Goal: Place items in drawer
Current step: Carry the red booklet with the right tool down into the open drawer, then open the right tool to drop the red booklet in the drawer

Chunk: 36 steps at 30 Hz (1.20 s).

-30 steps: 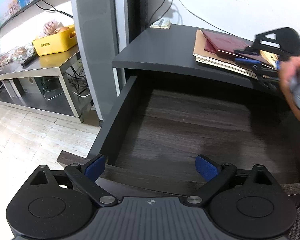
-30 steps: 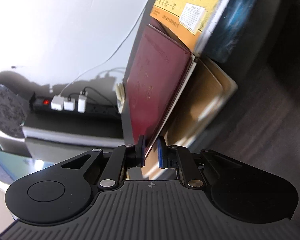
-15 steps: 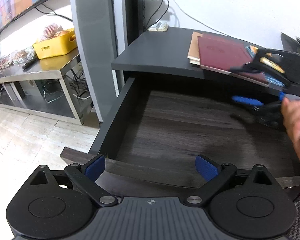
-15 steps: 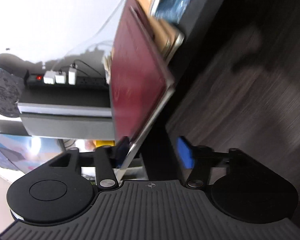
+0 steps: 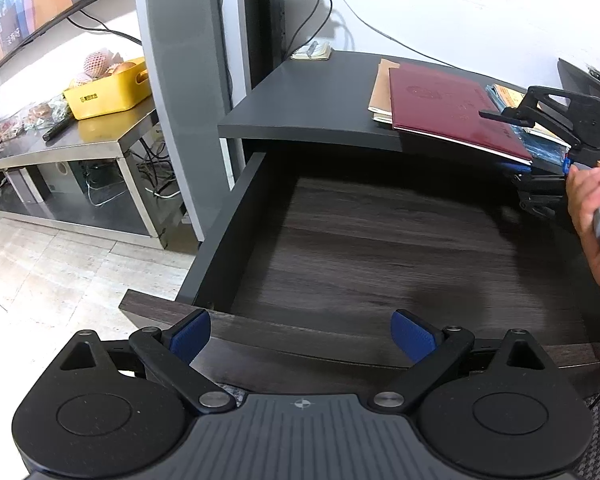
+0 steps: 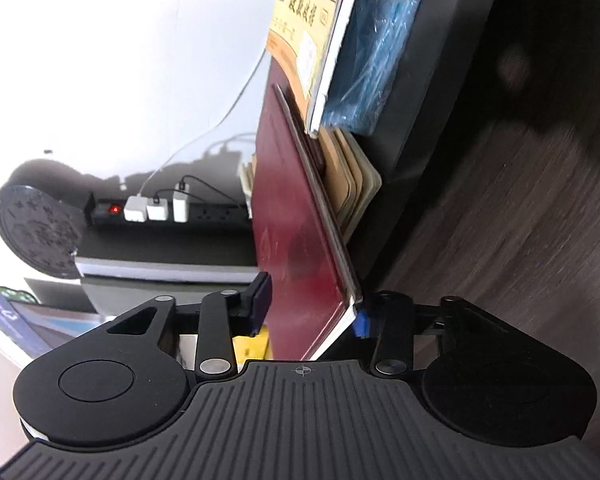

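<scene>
Maroon booklet [image 6: 296, 216] overhangs the tabletop [image 5: 312, 100] edge, your right gripper [image 6: 312, 304] fingers straddling it unclenched; left gripper [image 5: 302, 332] spread, idle above the drawer [image 5: 380, 248].

Ahead of our left gripper [image 5: 302, 334] and its spread jaws lies the open drawer [image 5: 380, 248], beyond it the desk top [image 5: 312, 96]. Between our right gripper's [image 6: 312, 308] jaws sits the booklet [image 6: 296, 216], overhanging the desk edge above the drawer; behind it rest the folders [image 6: 352, 188].
</scene>
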### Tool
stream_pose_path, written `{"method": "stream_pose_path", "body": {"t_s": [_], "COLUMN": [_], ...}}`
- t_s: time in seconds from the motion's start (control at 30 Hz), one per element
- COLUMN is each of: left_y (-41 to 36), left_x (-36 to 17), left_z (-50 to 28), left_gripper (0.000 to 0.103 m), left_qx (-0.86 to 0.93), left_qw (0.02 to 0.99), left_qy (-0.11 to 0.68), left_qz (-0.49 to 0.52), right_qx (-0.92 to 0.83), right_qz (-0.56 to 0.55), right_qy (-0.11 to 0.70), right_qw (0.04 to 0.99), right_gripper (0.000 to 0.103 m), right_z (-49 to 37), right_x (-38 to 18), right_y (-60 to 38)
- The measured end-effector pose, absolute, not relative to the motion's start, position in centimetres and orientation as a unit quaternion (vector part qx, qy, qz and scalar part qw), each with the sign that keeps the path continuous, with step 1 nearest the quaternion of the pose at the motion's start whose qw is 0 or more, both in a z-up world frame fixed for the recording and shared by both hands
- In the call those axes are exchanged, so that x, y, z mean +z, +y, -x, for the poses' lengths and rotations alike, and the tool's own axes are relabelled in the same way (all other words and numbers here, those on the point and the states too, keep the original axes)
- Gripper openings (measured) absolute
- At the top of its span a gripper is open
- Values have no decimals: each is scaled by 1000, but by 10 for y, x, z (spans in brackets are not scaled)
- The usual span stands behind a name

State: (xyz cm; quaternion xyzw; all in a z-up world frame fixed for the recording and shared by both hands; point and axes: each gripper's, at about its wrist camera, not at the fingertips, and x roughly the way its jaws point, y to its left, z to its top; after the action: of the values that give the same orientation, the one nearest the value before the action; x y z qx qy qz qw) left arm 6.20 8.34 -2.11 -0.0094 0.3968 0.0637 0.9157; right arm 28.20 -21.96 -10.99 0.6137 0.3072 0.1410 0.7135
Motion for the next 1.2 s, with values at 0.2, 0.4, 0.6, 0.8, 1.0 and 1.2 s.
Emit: {"method": "stream_pose_path", "body": {"t_s": [0.2, 0.4, 0.6, 0.8, 1.0, 1.2], "left_y": [84, 85, 96, 107, 114, 119], "left_x": [-19, -16, -12, -9, -8, -8], "left_z": [-53, -46, -43, -45, -44, -41], "left_gripper": [97, 97, 97, 97, 97, 97], "left_qx": [68, 73, 90, 104, 110, 121], "left_qw": [917, 918, 919, 919, 920, 919], "left_qy": [394, 390, 381, 377, 373, 372], "left_qz": [12, 17, 35, 49, 55, 57], "right_qx": [186, 241, 261, 237, 205, 170], "right_qz": [-588, -584, -580, -588, -565, -572], "right_qy": [278, 289, 328, 374, 410, 426], "right_qw": [737, 719, 698, 676, 687, 680], "right_gripper": [10, 17, 18, 19, 20, 34], "right_z": [-258, -220, -152, -125, -172, -242], "right_x": [-84, -60, -56, -71, -95, -132], "right_y": [-220, -224, -235, -229, -202, -159]}}
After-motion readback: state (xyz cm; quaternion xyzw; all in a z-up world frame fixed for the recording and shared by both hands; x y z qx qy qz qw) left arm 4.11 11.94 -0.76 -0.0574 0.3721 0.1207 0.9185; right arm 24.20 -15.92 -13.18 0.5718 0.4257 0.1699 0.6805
